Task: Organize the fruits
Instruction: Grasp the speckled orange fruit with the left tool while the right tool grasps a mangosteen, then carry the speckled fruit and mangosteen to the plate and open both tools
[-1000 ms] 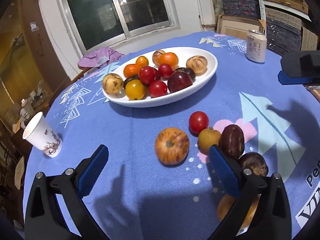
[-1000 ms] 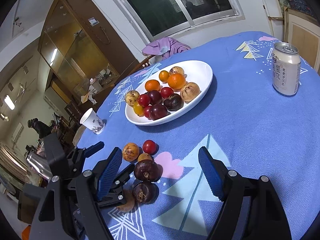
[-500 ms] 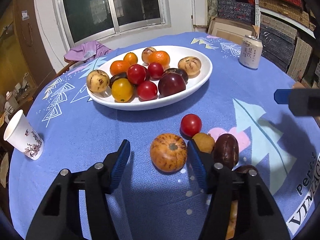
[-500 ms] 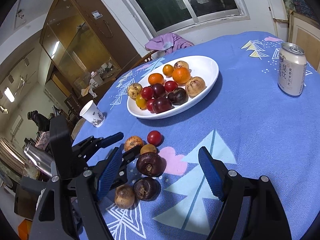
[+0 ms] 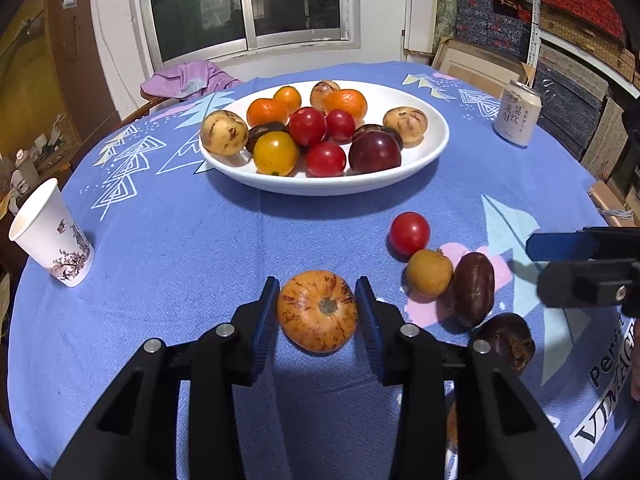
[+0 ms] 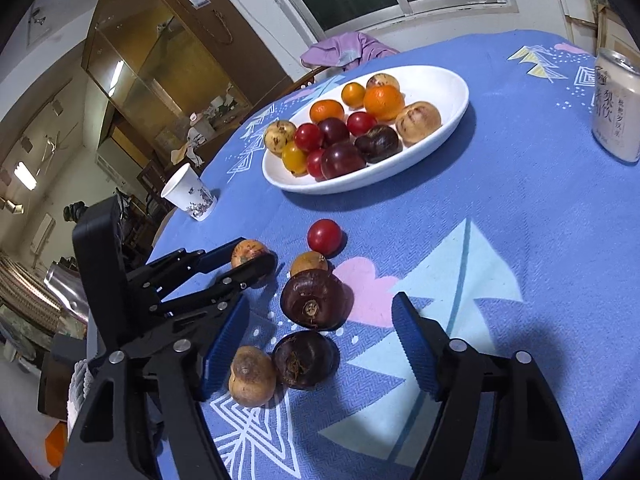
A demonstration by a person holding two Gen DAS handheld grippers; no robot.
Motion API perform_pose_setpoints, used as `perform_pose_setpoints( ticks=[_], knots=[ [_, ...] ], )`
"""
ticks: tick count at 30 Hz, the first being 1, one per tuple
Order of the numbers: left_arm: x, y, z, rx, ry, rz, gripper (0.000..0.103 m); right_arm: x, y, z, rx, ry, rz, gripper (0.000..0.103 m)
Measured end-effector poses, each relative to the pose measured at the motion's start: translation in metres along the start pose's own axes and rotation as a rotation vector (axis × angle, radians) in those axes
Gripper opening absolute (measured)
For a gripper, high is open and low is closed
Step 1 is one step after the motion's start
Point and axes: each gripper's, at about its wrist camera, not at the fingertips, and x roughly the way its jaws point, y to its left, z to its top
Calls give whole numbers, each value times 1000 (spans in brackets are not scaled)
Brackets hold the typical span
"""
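Far left, a paper cup (image 5: 52, 236) stands near the table edge, not part of the sorting. The white plate (image 5: 434, 148) at table centre already holds roughly a dozen fruits: oranges, red and yellow tomatoes, dark plums, pale speckled ones. That bulk looks done.

Still loose on the blue tablecloth (image 5: 180, 240), left to right in the left wrist view:
- the streaked orange fruit (image 5: 318, 310), between the blue pads of the left gripper (image 5: 317, 312). Jaws are closing on it; the pads sit at or just off its sides, and firm contact isn't certain yet. Fruit still rests on the cloth.
- red tomato (image 5: 409, 233), nearest the plate.
- small yellow-brown fruit (image 5: 429, 272), touching the dark oblong fruit (image 5: 474, 288).
- another dark fruit (image 5: 506, 342), partly hidden behind the left gripper's finger.
- a tan fruit (image 6: 251, 376), clear only in the right wrist view, beside that dark one.

Right gripper (image 6: 320, 350) hangs over the dark pair, jaws closing but wide apart, pads touching nothing; the nearer dark fruit lies between them.

A drink can (image 5: 517, 114) stands far right, untouched.

Judgement: well past halfway, six fruits left to move, first pick in progress.
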Motion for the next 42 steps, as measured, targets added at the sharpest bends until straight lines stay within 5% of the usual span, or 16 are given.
perform_pose_setpoints(
  ticks=[4, 11, 14, 34, 42],
  knots=[
    [-1, -3, 0, 9, -1, 28, 39, 12, 2, 1, -1, 25, 1, 58],
    [-2, -4, -1, 10, -1, 40, 39, 29, 10, 0, -30, 45, -29, 57],
    [-2, -5, -1, 17, -3, 49, 39, 34, 13, -1, -49, 47, -37, 44],
    [-33, -13, 8, 22, -138, 138, 39, -8, 6, 6, -31, -70, -27, 43],
    [-38, -1, 54, 12, -201, 181, 39, -26, 1, 61, -14, -165, -72, 43]
  ],
)
